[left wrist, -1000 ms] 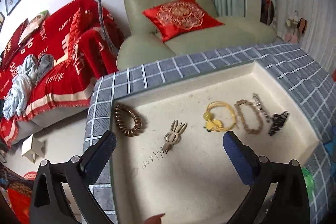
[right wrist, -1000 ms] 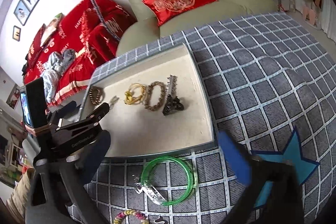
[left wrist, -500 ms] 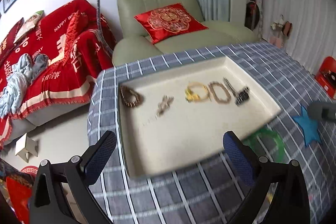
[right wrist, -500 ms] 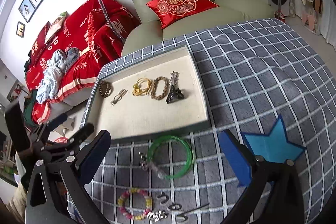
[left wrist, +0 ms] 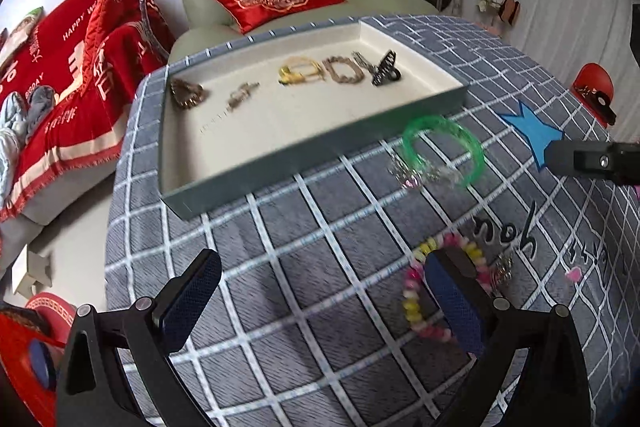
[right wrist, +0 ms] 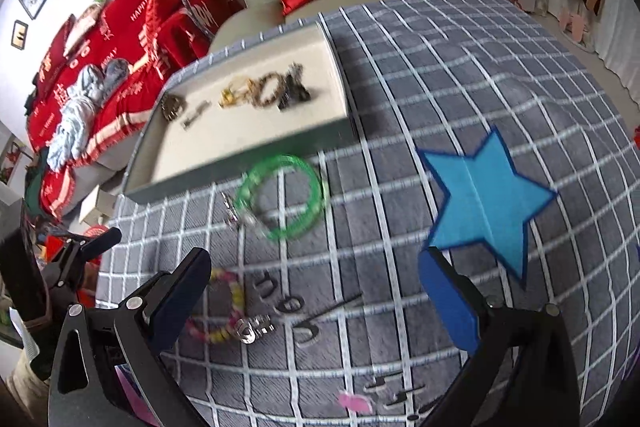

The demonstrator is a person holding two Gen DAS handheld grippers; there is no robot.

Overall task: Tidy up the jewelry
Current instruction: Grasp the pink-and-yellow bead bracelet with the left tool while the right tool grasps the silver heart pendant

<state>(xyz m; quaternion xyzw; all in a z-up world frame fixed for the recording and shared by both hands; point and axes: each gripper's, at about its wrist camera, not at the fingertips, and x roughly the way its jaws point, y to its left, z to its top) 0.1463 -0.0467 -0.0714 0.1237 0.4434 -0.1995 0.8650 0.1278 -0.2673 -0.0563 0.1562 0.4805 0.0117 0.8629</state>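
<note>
Both claws hang spread and empty above the counter [left wrist: 304, 227], which is covered in grey checked cloth. The left claw [left wrist: 320, 303] has its right finger over a pink-and-yellow beaded bracelet [left wrist: 416, 307]. The right claw [right wrist: 316, 291] frames that bracelet [right wrist: 224, 323] by its left finger, with small dark clips [right wrist: 288, 303] and a silvery piece [right wrist: 254, 329] lying between the fingers. Farther out, a green bangle [right wrist: 282, 197] lies on the cloth just beside the near wall of a tray [right wrist: 240, 163], overlapping a clear sparkly piece [left wrist: 416, 175]. A blue star [right wrist: 486, 195] lies to the right. Inside the tray sit a brown coil tie [left wrist: 186, 93], a bunny clip [left wrist: 242, 95], a yellow ring [left wrist: 300, 71], a tan bracelet [left wrist: 346, 71] and a black claw clip [left wrist: 386, 69], in a row.
</note>
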